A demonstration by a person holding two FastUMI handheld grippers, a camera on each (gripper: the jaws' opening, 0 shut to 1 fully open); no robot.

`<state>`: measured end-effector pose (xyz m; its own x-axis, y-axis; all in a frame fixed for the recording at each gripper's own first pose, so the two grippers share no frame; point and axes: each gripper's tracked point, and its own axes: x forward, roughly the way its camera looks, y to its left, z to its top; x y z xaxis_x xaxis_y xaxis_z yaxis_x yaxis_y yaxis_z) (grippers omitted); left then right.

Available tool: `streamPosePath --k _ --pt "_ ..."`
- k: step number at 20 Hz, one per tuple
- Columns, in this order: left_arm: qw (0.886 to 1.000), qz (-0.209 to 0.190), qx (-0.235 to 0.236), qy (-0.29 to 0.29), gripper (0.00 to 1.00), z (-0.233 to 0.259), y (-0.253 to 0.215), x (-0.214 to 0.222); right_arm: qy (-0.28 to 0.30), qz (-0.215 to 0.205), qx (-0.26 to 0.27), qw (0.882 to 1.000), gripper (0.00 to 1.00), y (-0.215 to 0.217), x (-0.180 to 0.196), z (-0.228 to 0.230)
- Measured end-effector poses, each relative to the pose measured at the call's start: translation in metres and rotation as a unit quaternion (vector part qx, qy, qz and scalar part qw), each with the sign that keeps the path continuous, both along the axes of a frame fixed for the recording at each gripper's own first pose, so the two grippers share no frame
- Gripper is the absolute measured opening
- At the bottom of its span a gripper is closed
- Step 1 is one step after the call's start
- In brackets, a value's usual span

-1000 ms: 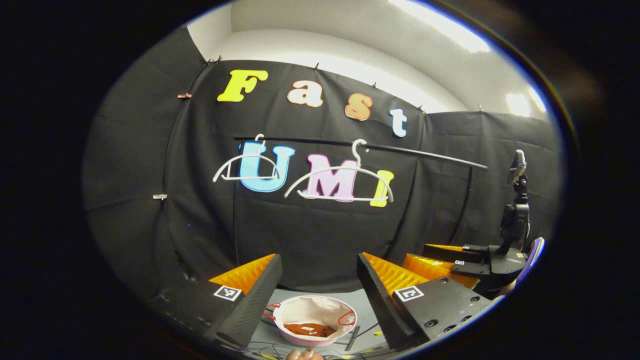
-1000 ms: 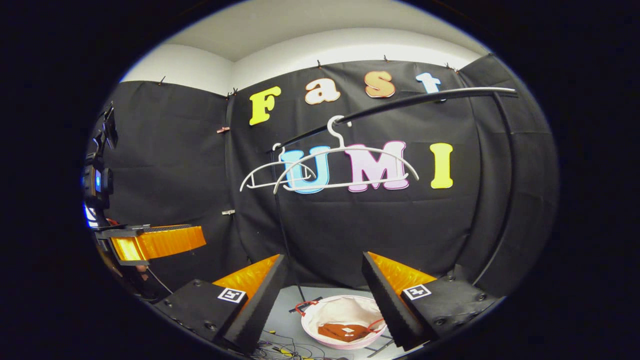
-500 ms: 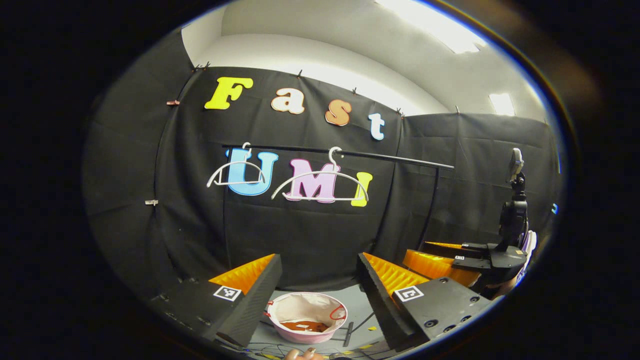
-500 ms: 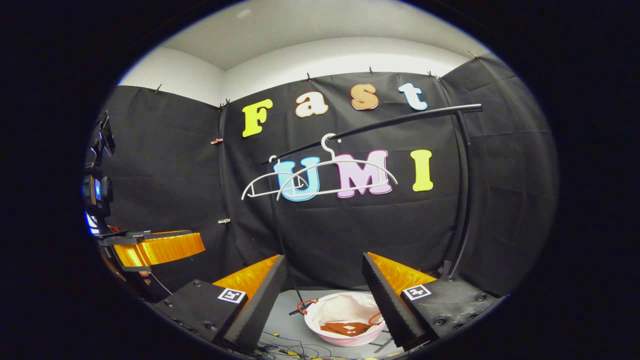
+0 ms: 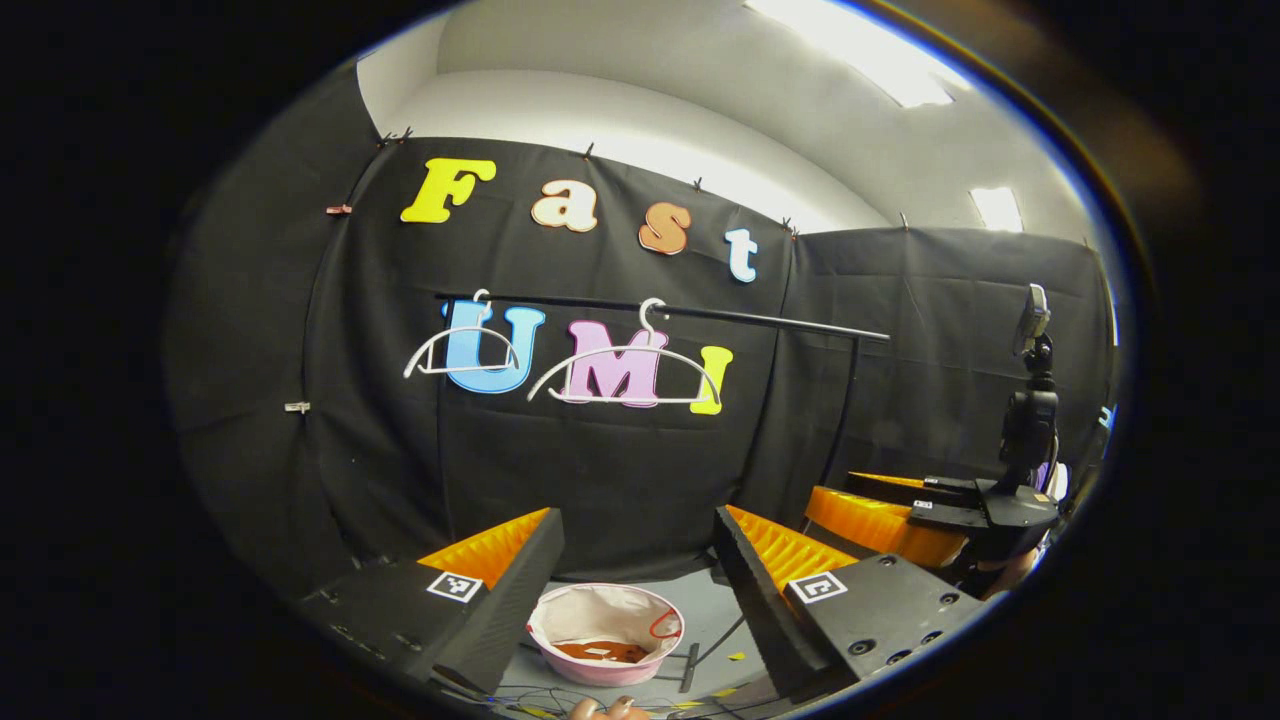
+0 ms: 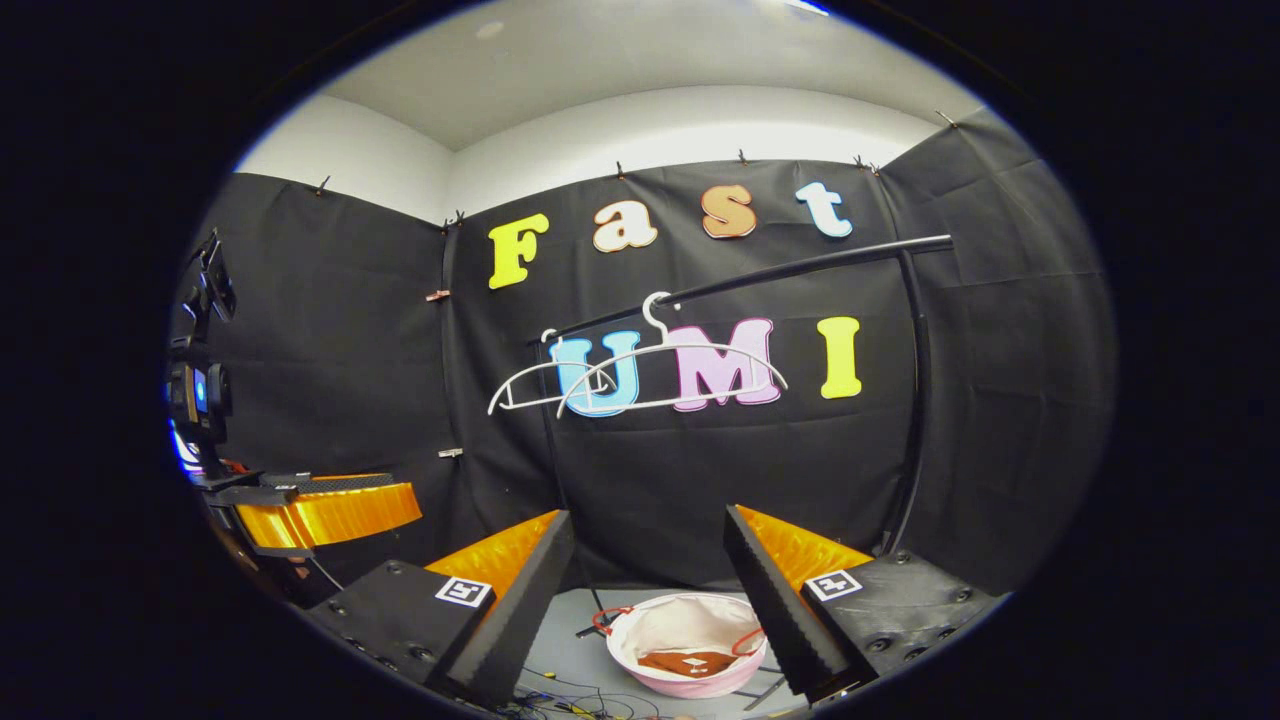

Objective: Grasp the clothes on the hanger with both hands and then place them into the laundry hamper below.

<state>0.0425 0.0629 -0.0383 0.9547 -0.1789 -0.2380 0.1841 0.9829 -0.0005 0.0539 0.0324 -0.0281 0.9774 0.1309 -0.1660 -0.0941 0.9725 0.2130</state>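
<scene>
A pink laundry hamper [image 5: 603, 632] [image 6: 686, 644] with a pale lining stands on the grey floor under the rail. A rust-brown garment [image 5: 608, 652] [image 6: 699, 662] lies inside it. Two bare white hangers [image 5: 625, 367] [image 6: 668, 375] hang on the black rail [image 5: 720, 317] [image 6: 800, 272]. My left gripper [image 5: 636, 565] is open and holds nothing, well back from the hamper and above it. My right gripper [image 6: 650, 572] is open too, with nothing between its fingers. In the left gripper view it hangs off to the right [image 5: 872, 506]. In the right gripper view, the left gripper [image 6: 325, 508] hangs at the left.
The rack's black upright [image 6: 915, 410] stands at the right end of the rail. Loose cables [image 5: 560, 695] lie on the floor in front of the hamper. A fingertip [image 5: 605, 708] shows at the bottom edge.
Both grippers have drawn back from the rail, so hangers and hamper look smaller and farther off. Both stay open. The garment stays in the hamper.
</scene>
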Motion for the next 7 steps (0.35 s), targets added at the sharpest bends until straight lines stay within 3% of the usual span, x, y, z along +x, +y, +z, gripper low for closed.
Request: streamPosePath --k 7 --pt "1.0 0.005 -0.011 -0.006 0.95 0.0056 -0.0085 0.0031 -0.001 0.011 -0.001 1.0 1.0 -0.004 0.002 0.0058"
